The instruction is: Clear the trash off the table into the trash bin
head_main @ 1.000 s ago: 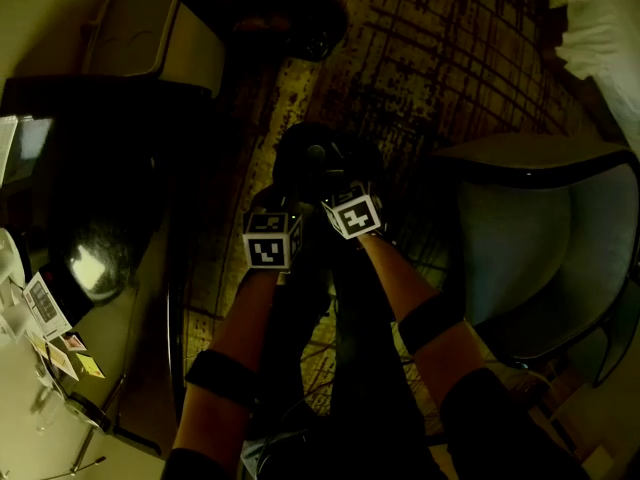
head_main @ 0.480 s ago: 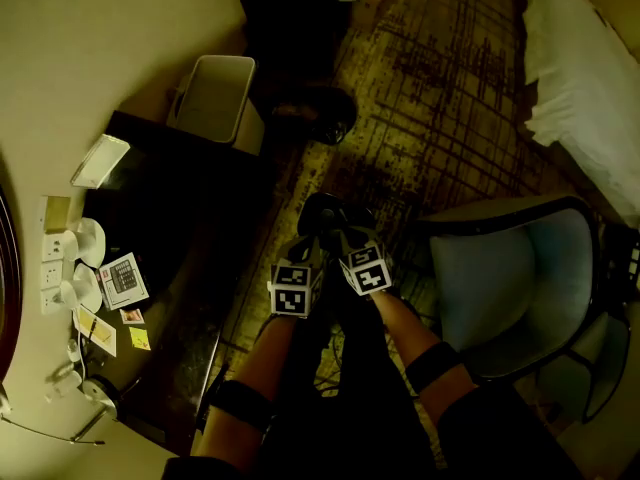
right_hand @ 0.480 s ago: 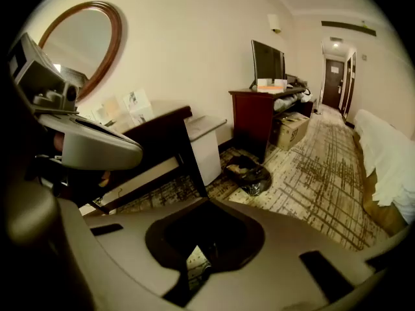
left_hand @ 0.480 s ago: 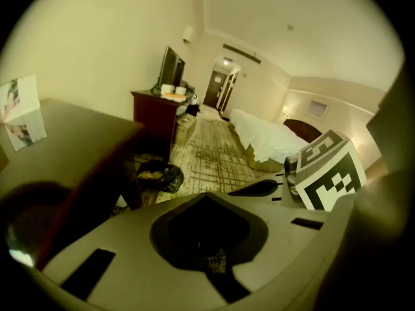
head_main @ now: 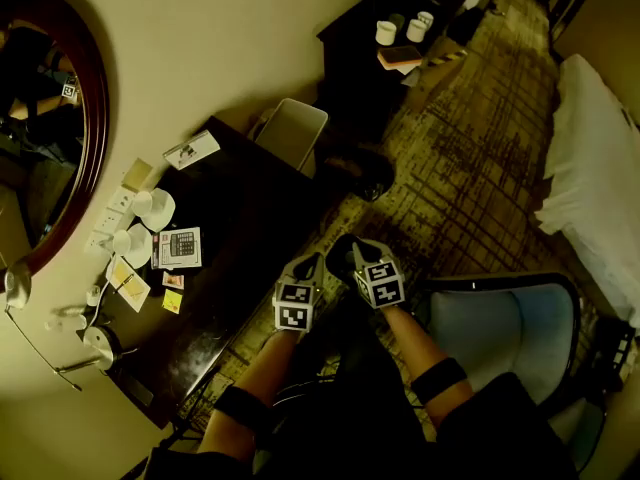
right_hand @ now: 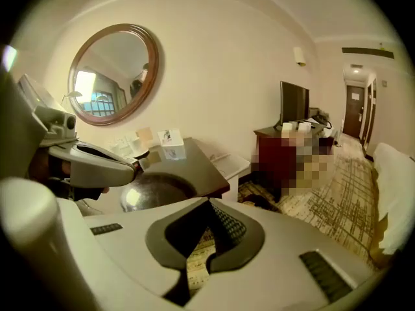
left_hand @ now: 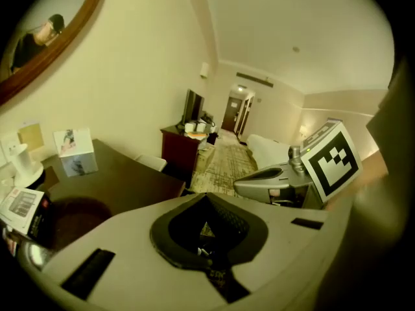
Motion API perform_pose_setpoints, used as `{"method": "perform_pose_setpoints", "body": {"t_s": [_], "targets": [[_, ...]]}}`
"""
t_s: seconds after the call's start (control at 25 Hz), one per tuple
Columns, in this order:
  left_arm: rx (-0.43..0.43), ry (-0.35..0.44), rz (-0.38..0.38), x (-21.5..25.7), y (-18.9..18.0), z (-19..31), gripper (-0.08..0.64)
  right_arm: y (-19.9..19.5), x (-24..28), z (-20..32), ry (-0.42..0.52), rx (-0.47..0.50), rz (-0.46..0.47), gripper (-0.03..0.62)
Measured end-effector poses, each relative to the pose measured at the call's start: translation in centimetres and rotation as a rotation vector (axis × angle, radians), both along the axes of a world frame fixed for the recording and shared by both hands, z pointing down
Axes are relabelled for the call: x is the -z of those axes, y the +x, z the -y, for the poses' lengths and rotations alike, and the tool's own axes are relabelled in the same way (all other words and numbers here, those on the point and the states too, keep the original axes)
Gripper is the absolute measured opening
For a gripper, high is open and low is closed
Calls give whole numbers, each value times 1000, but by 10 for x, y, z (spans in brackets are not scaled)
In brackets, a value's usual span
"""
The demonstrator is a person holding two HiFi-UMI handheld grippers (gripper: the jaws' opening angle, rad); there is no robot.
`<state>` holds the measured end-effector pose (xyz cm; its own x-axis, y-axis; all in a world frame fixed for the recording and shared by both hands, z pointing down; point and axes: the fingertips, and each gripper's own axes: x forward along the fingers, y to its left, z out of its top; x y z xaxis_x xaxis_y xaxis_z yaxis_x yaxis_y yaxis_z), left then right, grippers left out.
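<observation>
1. Left gripper [head_main: 308, 268]: jaws are together with nothing held. Through the slit between the pads I see only carpet [head_main: 470, 168].
2. Right gripper [head_main: 352, 258]: jaws have just been closing and now meet. Nothing is between them.
3. Both grippers hang side by side over the carpet, just off the table's [head_main: 250, 218] front edge, touching nothing.
4. On the wall side of the table:
   - two white cups [head_main: 152, 208], contents not readable
   - a printed card [head_main: 180, 248]
   - a paper slip [head_main: 128, 282]
   - small packets [head_main: 172, 300], one yellow and one orange
   - a small box [head_main: 192, 150], at the table's far corner
5. My guess is that the packets and the slip are the trash. They are still on the table, well apart from either gripper.
6. Trash bin [head_main: 292, 133]: stands on the floor just beside the table's far end, top open. What I can see of its inside is pale and bare; the bottom is hidden from me.
7. Progress, as I judge it: nothing shows as delivered. Picking up each piece and carrying it to the bin all remain.
</observation>
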<state>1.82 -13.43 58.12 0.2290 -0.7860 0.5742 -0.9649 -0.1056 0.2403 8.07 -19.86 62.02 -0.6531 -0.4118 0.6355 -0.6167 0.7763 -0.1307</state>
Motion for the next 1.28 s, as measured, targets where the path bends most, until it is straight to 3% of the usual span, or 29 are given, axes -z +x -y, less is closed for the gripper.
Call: {"method": "perform_pose_setpoints", "body": {"t_s": [0.32,0.56,0.76,1.0,1.28], "targets": [[314,30,68,32,-117,-81,2,-118,43,-50,44,291,71,5],[563,33,100,47,-193,-172,2,-203,61,-132,39,539,99,5],[740,41,119,61,-231,-245,2,-251,78,-206,53,741,128,5],[848,55,131,69,-249,-301,2,-273,84,-267,30,875,125,5],[896,57,127,52,-251,-335,2,-276,78,-295,31,929,103,5]]}}
